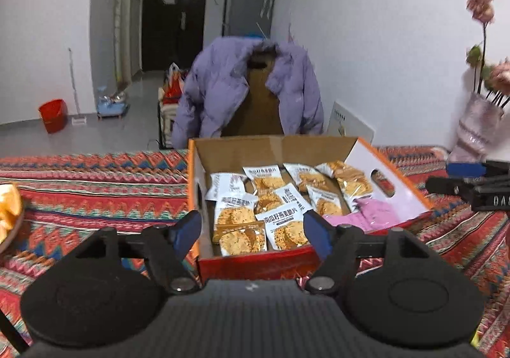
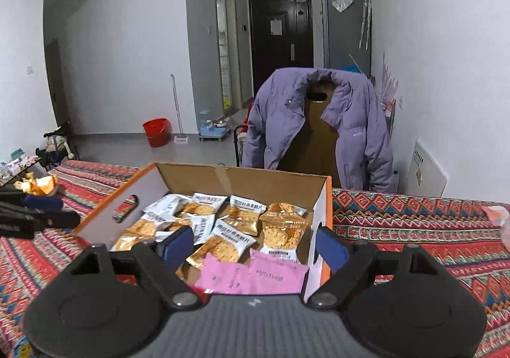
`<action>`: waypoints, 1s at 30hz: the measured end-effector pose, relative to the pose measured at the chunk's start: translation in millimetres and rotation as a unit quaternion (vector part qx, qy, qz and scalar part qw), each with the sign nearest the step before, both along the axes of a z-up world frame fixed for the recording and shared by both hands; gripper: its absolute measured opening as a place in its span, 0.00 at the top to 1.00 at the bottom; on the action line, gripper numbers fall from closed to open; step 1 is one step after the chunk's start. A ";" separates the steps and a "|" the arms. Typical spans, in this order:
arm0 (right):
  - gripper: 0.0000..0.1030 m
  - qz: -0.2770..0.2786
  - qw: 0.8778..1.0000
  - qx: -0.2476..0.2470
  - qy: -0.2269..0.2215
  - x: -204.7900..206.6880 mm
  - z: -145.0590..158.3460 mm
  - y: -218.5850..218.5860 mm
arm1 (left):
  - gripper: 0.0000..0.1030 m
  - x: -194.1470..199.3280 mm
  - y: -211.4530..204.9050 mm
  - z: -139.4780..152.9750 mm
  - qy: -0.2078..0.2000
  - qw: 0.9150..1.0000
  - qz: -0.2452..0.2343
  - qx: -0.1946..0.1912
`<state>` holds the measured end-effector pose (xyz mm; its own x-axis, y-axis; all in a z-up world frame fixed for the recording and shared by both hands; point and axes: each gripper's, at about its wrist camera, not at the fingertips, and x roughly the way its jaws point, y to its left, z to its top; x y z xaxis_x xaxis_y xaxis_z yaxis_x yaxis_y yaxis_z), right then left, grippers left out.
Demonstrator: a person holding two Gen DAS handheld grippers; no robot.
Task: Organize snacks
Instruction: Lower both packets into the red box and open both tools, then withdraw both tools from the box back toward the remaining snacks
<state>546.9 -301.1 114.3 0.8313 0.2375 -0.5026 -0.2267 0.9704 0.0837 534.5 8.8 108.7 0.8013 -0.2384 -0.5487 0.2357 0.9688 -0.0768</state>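
An open cardboard box (image 1: pixel 255 151) with orange and white sides stands on the patterned tablecloth. It holds several white and gold packets of oat crisps (image 1: pixel 283 227) and pink packets (image 1: pixel 373 214). My left gripper (image 1: pixel 253 232) is open and empty, just in front of the box's near red wall. In the right wrist view the same box (image 2: pixel 242 179) holds the crisp packets (image 2: pixel 280 230) and pink packets (image 2: pixel 255 275). My right gripper (image 2: pixel 255 246) is open and empty over the box's near end, its fingers either side of the pink packets.
A chair draped with a purple jacket (image 1: pixel 248 90) stands behind the table. A vase of pink flowers (image 1: pixel 478 122) is at the far right. A gold wrapper on a plate (image 1: pixel 9 211) lies at the left. The other gripper (image 1: pixel 471 189) shows at the right edge.
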 end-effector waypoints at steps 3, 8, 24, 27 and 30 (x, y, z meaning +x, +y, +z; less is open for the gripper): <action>0.17 0.006 1.000 -0.006 -0.005 -35.2 9.7 2.5 | 0.26 -33.0 9.8 13.7 -0.012 1.000 0.015 -0.002; 0.14 0.025 0.999 -0.015 -0.015 -100.2 18.4 9.4 | 0.19 -110.3 31.3 24.5 -0.032 0.998 0.040 -0.025; 0.10 0.063 0.994 -0.073 -0.056 -314.8 -13.5 58.0 | 0.03 -318.0 21.0 -22.4 -0.075 0.995 0.066 0.016; 0.10 0.067 0.996 -0.058 -0.033 -337.4 -29.6 59.9 | 0.02 -335.0 20.5 -36.3 -0.057 0.996 0.073 0.017; 0.10 0.074 0.995 -0.059 -0.011 -346.1 -44.2 59.3 | 0.02 -340.4 22.1 -45.6 -0.038 0.996 0.079 0.017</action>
<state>200.7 -241.8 70.1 0.8025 0.2976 -0.5171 -0.3676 0.9293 -0.0356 194.1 30.9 63.1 0.8665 -0.0886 -0.4913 0.0843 0.9960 -0.0309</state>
